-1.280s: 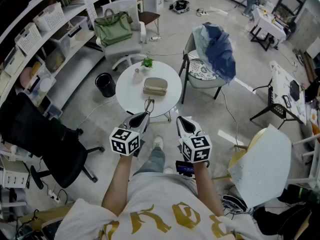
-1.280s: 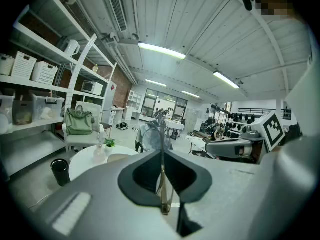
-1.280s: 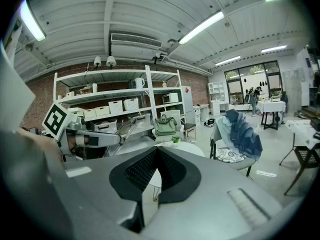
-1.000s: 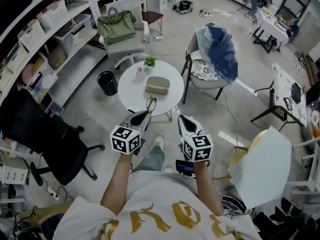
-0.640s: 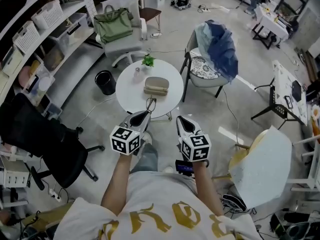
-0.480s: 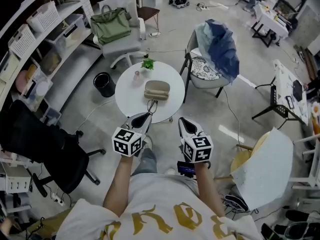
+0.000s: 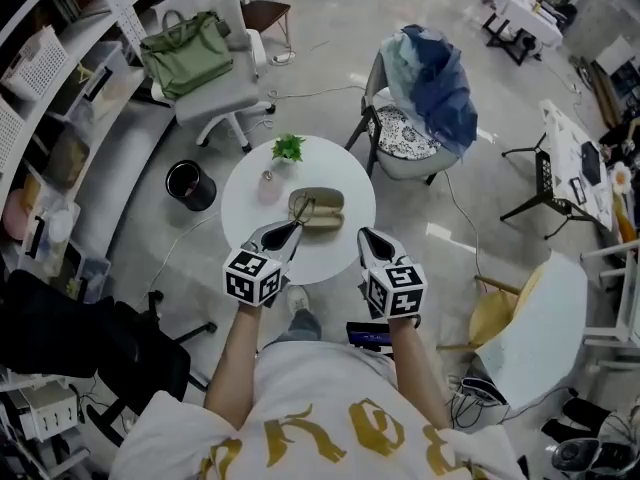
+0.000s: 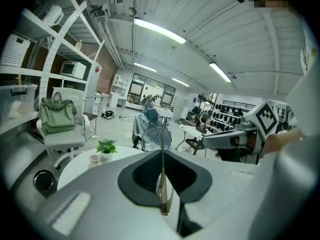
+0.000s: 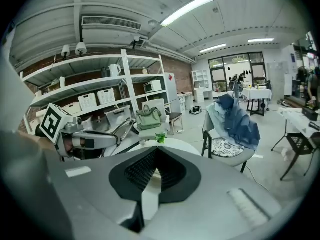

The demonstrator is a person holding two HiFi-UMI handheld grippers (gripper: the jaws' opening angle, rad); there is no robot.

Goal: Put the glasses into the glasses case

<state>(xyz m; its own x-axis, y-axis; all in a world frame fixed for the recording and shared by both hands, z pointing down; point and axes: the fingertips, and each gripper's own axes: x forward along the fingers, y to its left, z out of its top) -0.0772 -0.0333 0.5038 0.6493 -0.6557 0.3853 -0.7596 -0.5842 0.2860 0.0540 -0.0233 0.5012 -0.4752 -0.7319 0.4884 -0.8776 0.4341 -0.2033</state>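
A beige glasses case [image 7: 320,211] lies shut on the round white table [image 7: 250,203]. My left gripper [image 7: 291,228] is shut on the thin-framed glasses [image 7: 299,211], which hang over the table just left of the case. In the left gripper view the glasses [image 8: 161,174] stand edge-on between the shut jaws of that gripper [image 8: 161,152], the lens rising in front of them. My right gripper [image 7: 366,236] hovers at the table's near right edge, shut and holding nothing; in its own view the right gripper [image 9: 157,149] points over the table [image 9: 175,145].
A small potted plant [image 7: 288,148] and a small pink jar [image 7: 268,181] stand at the table's far side. Beyond it are a chair draped with a blue jacket [image 7: 432,86], a white chair with a green bag [image 7: 190,43] and a black bin [image 7: 187,183]. A black office chair [image 7: 80,333] stands left.
The person has stepped up to the table. Both grippers now reach over its near edge, and the held glasses have come next to the case. Neither gripper has changed its state.
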